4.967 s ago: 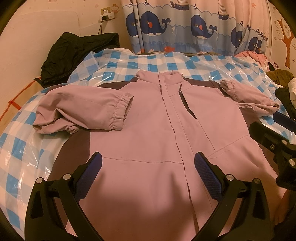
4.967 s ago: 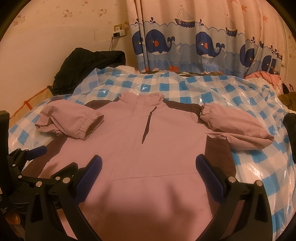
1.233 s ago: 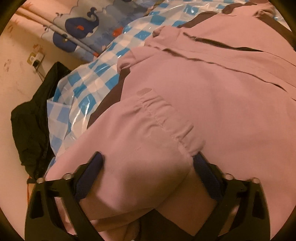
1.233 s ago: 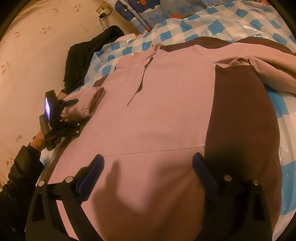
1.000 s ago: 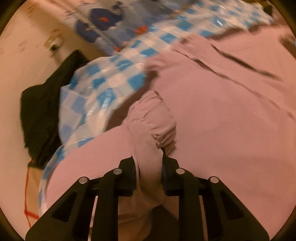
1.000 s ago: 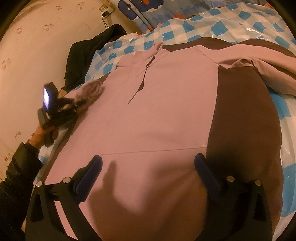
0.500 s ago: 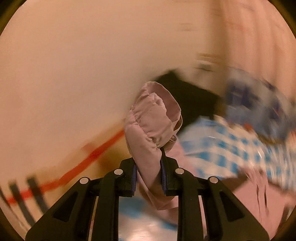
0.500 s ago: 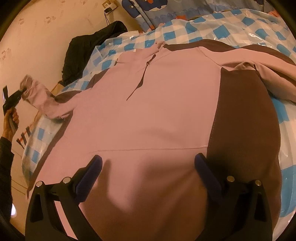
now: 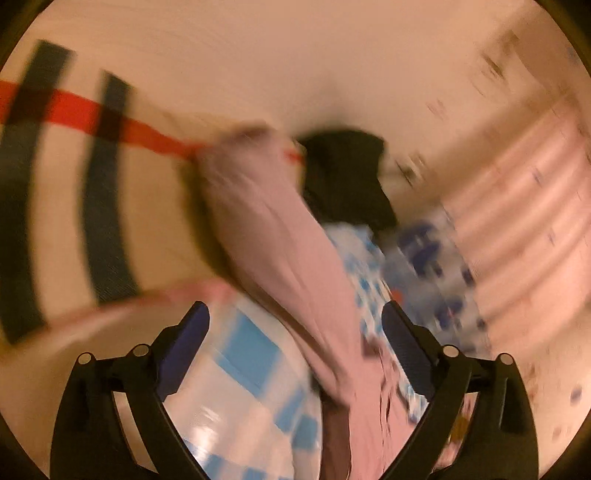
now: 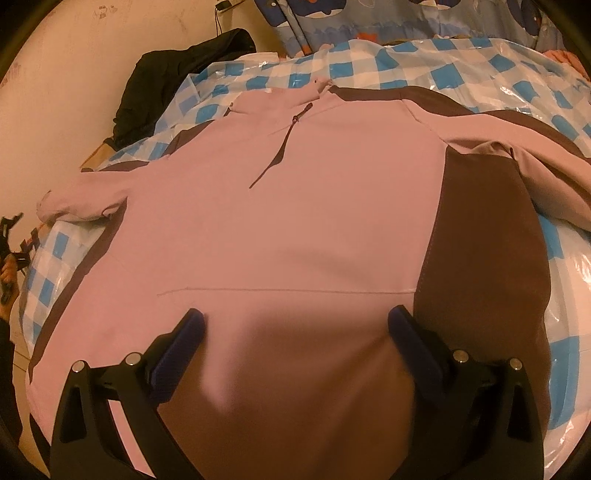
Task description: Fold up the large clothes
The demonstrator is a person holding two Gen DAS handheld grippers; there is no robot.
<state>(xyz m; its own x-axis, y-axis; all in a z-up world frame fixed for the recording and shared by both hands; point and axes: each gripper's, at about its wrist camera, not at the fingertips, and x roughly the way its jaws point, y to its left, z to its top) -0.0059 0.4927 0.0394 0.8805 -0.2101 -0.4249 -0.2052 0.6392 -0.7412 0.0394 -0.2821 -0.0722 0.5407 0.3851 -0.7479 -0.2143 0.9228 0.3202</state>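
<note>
At the far left, my left gripper (image 9: pixel 295 347) has just been opening; its jaws stand wide and the pads press on nothing, though the pink sleeve (image 9: pixel 273 236) runs loosely through the gap between them. That view is badly smeared, so I cannot tell exactly how the cuff lies. From the right wrist view, the sleeve (image 10: pixel 81 199) reaches out sideways from the body of the pink jacket (image 10: pixel 295 206), with its cuff at the left edge of the checked cover (image 10: pixel 461 66).

The jacket lies flat, front up, collar toward the whale curtain (image 10: pixel 369 22), brown side panels showing down both flanks. A black garment (image 10: pixel 177 81) sits bunched by the wall, clear of my work.

My right gripper (image 10: pixel 295 325) hovers wide apart over the lower front, holding nothing.

I judge the step in hand is laying the sleeves out straight before any fold. To do it well, I should check the left sleeve is flat and untwisted, then turn to the right sleeve (image 10: pixel 535 184), which is bunched over the brown panel. I should pinch it near the cuff, draw it out evenly, and let go low so it does not spring back.
</note>
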